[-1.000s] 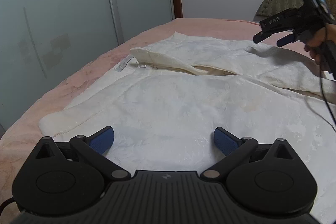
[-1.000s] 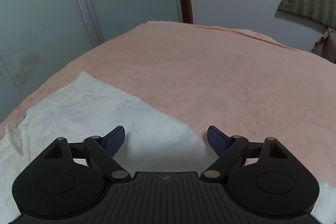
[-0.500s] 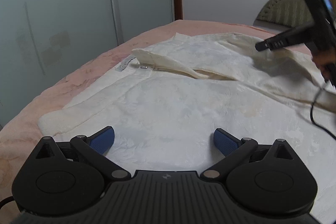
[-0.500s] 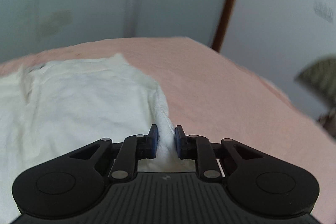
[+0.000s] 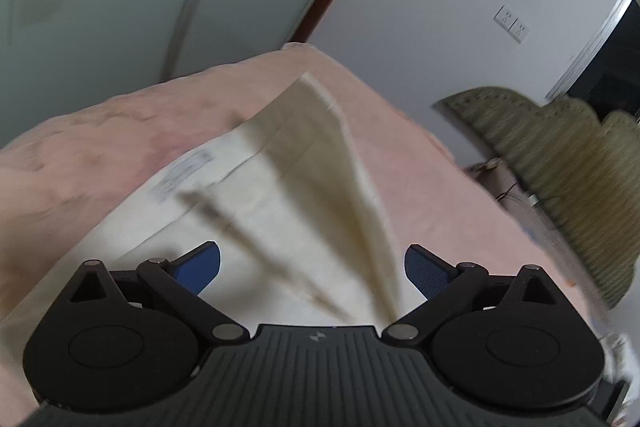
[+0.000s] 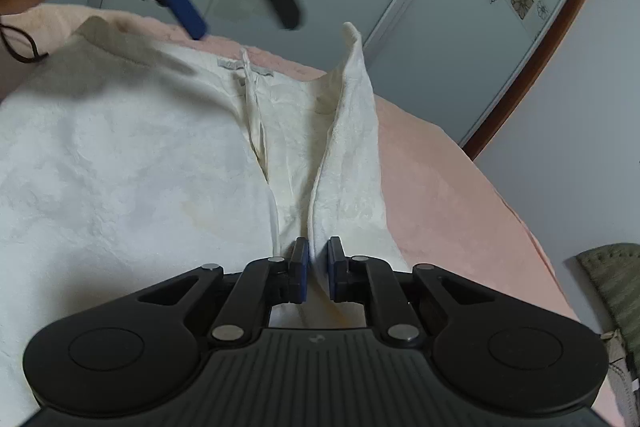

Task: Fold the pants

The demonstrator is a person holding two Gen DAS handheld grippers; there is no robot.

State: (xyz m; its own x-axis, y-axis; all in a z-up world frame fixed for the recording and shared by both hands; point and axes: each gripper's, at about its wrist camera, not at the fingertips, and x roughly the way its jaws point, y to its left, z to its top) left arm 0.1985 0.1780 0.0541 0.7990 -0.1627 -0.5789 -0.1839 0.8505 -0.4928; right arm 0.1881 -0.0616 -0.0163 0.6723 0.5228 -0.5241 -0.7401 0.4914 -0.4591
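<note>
The pants (image 6: 132,147) are lying spread on the bed (image 6: 452,195), covering its left and middle part in the right wrist view. The right tool (image 6: 318,265) is sitting at the near edge of the pants, with a raised fold (image 6: 352,131) of the fabric running from between its fingers away toward the far end of the bed. The left tool (image 6: 240,15) is hanging above the far end of the pants, apart from the fabric. Behind the bed, sliding doors (image 6: 420,39) are standing, and a chair back (image 5: 560,163) is standing to the right of the bed.
</note>
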